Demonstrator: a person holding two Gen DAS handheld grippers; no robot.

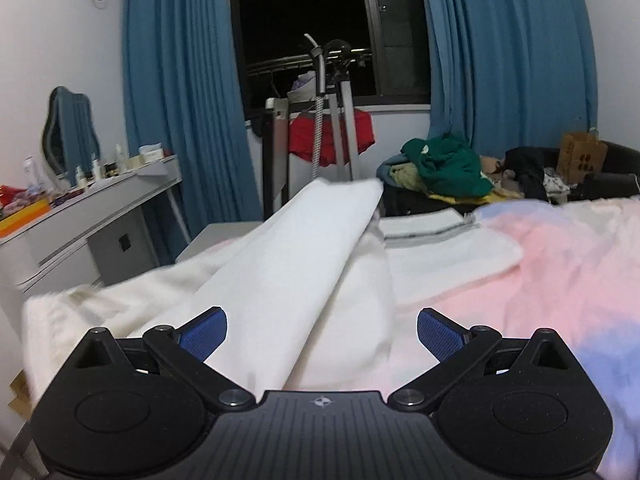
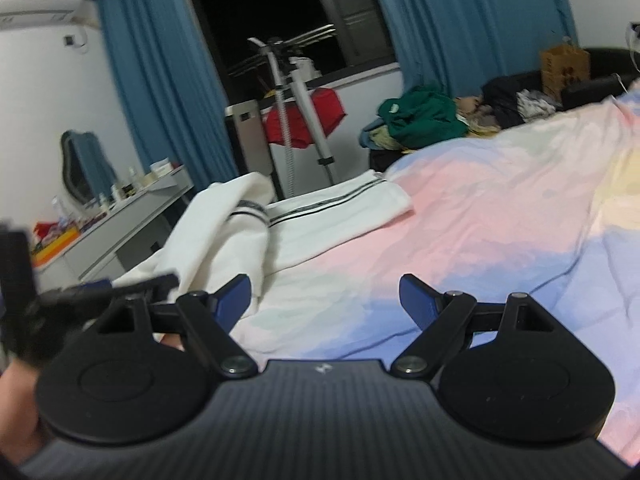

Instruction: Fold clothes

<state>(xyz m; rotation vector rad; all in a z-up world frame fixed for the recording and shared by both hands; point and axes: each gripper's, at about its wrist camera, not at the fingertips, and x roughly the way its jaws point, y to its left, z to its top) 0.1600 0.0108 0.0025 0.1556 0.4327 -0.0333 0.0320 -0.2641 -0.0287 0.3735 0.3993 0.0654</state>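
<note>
A white garment [image 1: 304, 264] with thin dark stripes near its hem lies on the bed at the left side. In the left wrist view a long raised fold of it runs between the jaws of my left gripper [image 1: 320, 322], which stand wide apart. The left pad [image 1: 204, 334] is at the cloth's edge and the right pad is clear of it. In the right wrist view the white garment [image 2: 224, 232] is bunched at the left and flat toward the middle. My right gripper [image 2: 324, 294] hangs open over the bedcover with nothing between its fingers. The left gripper [image 2: 92, 294] shows blurred at the left.
The pastel pink and blue bedcover [image 2: 460, 232] spreads to the right. A heap of clothes with a green piece [image 1: 448, 168] lies beyond the bed. A garment steamer stand [image 1: 336, 120] and a red cloth stand by the window. A grey dresser [image 1: 92, 216] is at the left.
</note>
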